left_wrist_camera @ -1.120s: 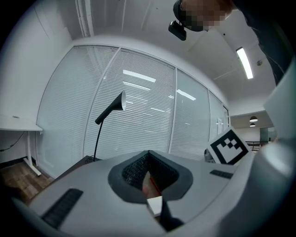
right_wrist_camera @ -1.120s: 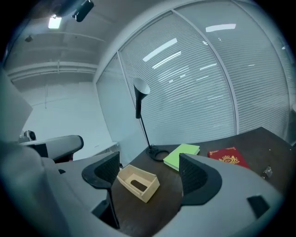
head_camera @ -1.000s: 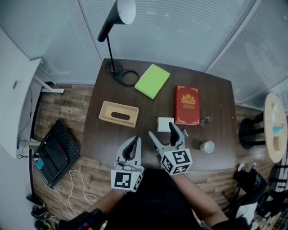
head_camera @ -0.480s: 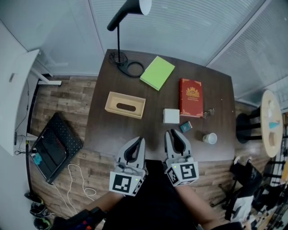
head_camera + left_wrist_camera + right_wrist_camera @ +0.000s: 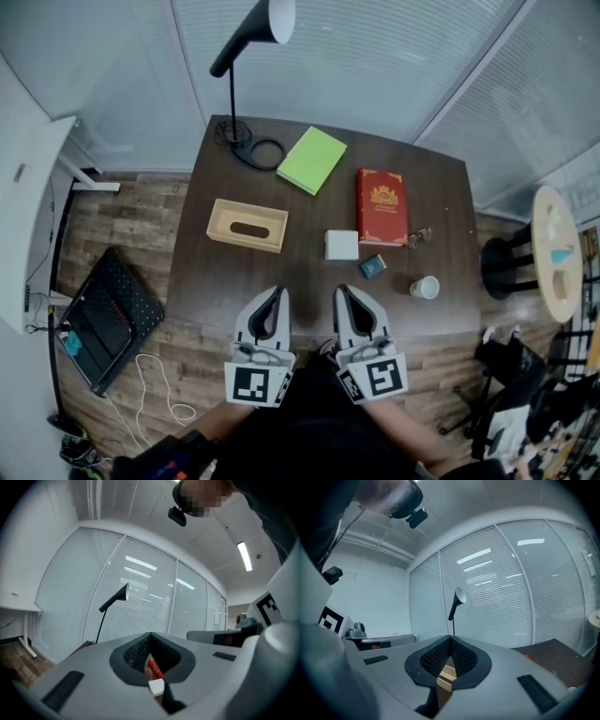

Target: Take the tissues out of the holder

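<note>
The light wooden tissue holder (image 5: 247, 225) lies on the dark table (image 5: 281, 272), its slot facing up and dark. A white square tissue pack (image 5: 342, 245) rests on the table to its right. Both grippers hover side by side over the table's near edge, pointing level. My left gripper (image 5: 279, 292) is shut and empty; the red book (image 5: 155, 669) and white pack (image 5: 156, 686) show through the gap in its jaws. My right gripper (image 5: 339, 291) has just been closing and is now shut with nothing between its jaws; the holder (image 5: 446, 674) shows through the gap in them.
A black desk lamp (image 5: 234, 56) with a coiled cable (image 5: 265, 153) stands at the back left. A green book (image 5: 312, 159), a red book (image 5: 382, 206), a small blue box (image 5: 373, 266) and a paper cup (image 5: 425, 287) lie on the table. A round side table (image 5: 555, 253) stands right.
The right gripper stood open over the table near the white pack; it has drawn back to the near edge and shut on nothing. The left gripper stayed shut, shifting slightly.
</note>
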`<state>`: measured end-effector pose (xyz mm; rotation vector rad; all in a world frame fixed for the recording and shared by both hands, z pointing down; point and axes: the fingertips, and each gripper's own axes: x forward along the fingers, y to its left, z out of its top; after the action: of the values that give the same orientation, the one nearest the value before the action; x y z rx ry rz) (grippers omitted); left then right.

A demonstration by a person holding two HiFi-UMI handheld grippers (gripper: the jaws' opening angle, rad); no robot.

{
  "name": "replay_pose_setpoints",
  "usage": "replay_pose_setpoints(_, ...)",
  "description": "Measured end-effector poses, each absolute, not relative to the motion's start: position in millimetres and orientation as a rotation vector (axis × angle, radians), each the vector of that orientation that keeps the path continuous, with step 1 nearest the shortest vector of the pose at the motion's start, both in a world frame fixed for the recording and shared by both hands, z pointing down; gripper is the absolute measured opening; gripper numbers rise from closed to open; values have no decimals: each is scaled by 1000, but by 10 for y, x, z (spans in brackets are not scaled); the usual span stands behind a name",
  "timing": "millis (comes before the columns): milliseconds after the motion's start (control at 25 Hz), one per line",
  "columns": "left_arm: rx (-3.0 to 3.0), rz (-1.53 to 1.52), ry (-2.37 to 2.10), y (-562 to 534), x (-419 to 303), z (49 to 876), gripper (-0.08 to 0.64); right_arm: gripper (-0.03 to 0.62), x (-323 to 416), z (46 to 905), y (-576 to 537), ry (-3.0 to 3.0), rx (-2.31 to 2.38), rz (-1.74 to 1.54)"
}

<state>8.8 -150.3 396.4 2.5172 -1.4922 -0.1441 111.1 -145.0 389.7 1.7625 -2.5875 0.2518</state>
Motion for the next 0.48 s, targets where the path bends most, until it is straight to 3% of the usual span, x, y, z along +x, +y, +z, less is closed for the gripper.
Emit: replay_pose_setpoints(480, 2617, -98, -1488, -1629, 611, 3758, -2, 11, 1779, 3704, -1638, -2523, 1916, 146)
